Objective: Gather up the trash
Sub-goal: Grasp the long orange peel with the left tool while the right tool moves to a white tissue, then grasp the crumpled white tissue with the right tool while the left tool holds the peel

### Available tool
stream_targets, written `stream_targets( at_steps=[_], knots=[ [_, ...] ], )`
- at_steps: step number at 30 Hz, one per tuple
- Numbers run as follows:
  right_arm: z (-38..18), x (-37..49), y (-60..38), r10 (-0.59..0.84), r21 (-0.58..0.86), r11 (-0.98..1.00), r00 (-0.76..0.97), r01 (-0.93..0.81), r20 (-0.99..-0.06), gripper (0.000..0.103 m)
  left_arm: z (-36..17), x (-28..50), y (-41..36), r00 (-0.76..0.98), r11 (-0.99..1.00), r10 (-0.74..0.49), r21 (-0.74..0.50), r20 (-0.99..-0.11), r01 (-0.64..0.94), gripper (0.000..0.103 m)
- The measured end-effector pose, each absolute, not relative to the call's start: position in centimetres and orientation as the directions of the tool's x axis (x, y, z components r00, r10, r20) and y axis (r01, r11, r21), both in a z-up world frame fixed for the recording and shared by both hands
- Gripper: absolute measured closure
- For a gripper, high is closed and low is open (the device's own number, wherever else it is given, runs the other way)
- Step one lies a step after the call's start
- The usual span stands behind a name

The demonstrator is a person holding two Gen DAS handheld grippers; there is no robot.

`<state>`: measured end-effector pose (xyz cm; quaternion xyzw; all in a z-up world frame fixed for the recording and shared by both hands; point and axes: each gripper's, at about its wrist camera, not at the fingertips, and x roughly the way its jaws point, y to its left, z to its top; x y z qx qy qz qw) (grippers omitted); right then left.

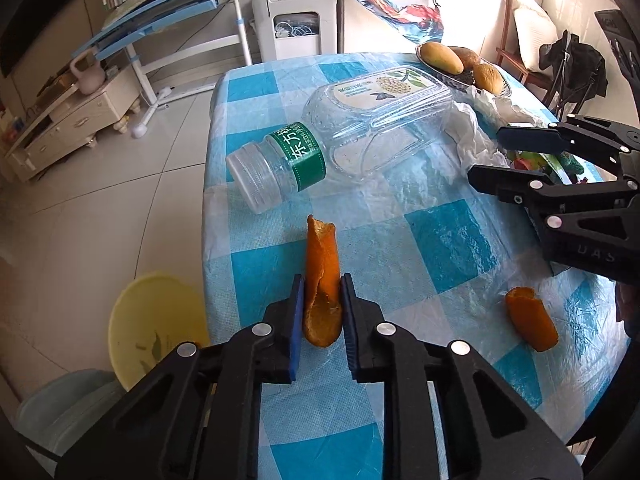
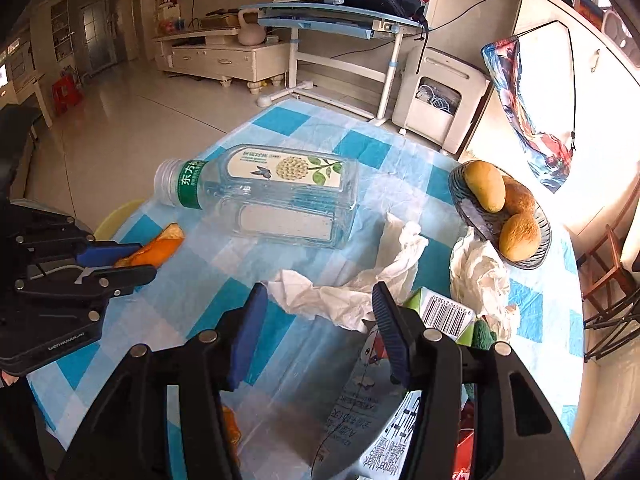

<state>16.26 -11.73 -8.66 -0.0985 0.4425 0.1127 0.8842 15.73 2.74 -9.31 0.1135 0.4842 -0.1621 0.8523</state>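
— Orange peel (image 1: 321, 280) — where is it?
— Clamped upright between the left gripper (image 1: 322, 312) jaws, above the checked counter (image 1: 440, 240).
— And the right gripper (image 2: 320, 334)?
— Jaws spread wide, gripping nothing, just short of the crumpled tissue (image 2: 352, 286).

Toppled bottle (image 1: 316, 152) across mid-table

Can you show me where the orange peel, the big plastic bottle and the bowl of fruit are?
orange peel (image 1: 322, 280): left wrist view, middle of the strip clamped in the left gripper (image 1: 322, 322).
plastic bottle (image 2: 272, 196): right wrist view, clear body, lying on its side.
fruit bowl (image 2: 480, 222): right wrist view, bare dark wall.
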Motion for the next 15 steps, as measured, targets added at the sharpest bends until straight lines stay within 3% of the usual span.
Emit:
stream_targets(
  at_steps=[2, 3, 10, 12, 15],
  knots=[
    [-9.3, 16.5, -12.1, 0.135, -0.035, 0.957, 0.548, -0.288, -0.826, 0.094, -9.0, 15.6, 2.9, 0.484, 0.921, -0.171, 0.035, -0.858, 0.387, 0.088],
    [-9.1, 16.3, -12.1, 0.169, 0.001, 0.956, 0.546, -0.294, -0.821, 0.099, -8.8, 15.6, 3.1, 0.487, 0.922, -0.176, 0.031, -0.856, 0.387, 0.088],
    [-4.8, 12.1, -13.1, 0.563, 0.433, 0.826, 0.529, -0.359, -0.635, 0.100, -7.5, 15.7, 4.7, 0.479, 0.929, -0.254, -0.074, -0.840, 0.363, 0.089],
    [-4.6, 11.4, -13.3, 0.582, 0.461, 0.813, 0.529, -0.356, -0.617, 0.100, -7.3, 15.5, 5.1, 0.480, 0.931, -0.262, -0.087, -0.837, 0.356, 0.089],
    [-4.7, 11.3, -13.4, 0.475, 0.355, 0.880, 0.569, -0.315, -0.671, 0.100, -7.6, 15.4, 5.4, 0.481, 0.938, -0.246, -0.082, -0.842, 0.336, 0.089]
  ],
)
